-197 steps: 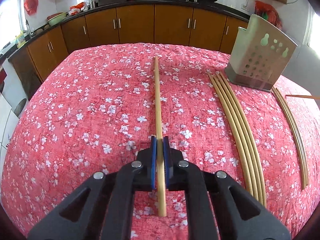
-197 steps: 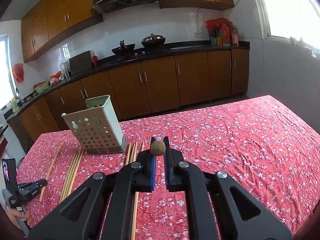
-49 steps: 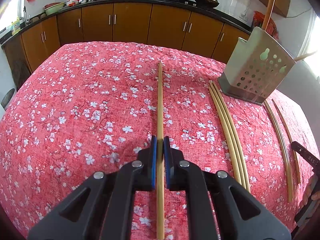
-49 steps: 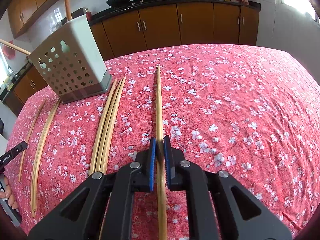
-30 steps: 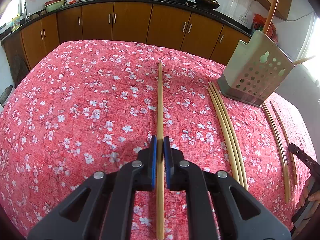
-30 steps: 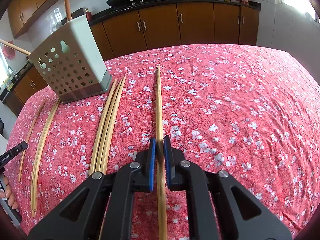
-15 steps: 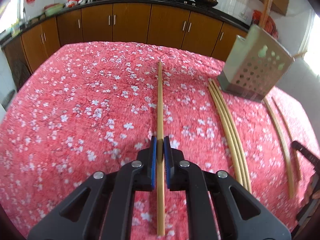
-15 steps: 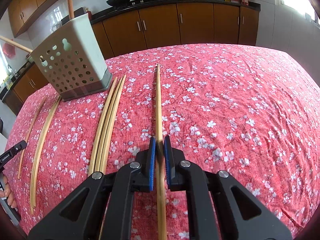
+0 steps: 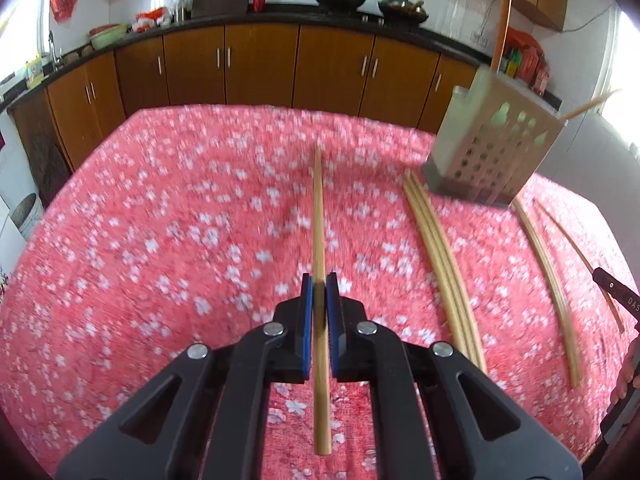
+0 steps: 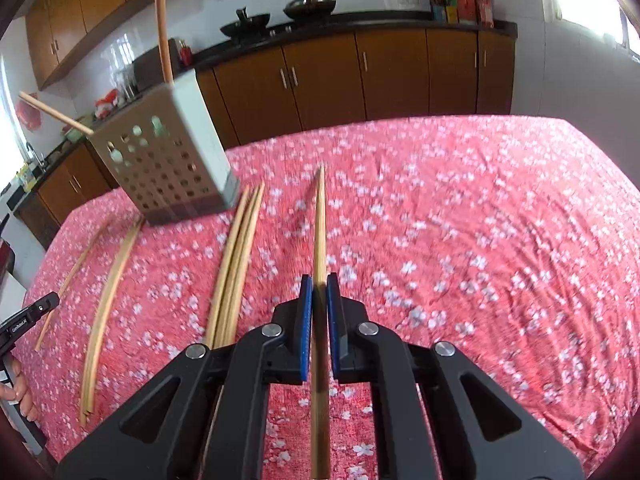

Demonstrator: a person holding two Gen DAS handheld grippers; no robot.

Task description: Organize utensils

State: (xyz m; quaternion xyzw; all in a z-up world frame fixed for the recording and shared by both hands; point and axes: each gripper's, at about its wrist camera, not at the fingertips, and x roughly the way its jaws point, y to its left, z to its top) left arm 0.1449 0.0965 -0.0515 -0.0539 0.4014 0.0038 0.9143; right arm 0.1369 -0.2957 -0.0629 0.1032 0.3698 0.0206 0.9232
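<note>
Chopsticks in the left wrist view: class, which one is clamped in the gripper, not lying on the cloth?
The single chopstick running up the middle, pinched between the left gripper. The bundle of three and the other pair lie on the tablecloth.

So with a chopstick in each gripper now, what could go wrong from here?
1. Each chopstick is pinched well back from its tip, so it could swivel in the fingers.
2. The holder already has two sticks leaning out; a new one could knock them.
</note>
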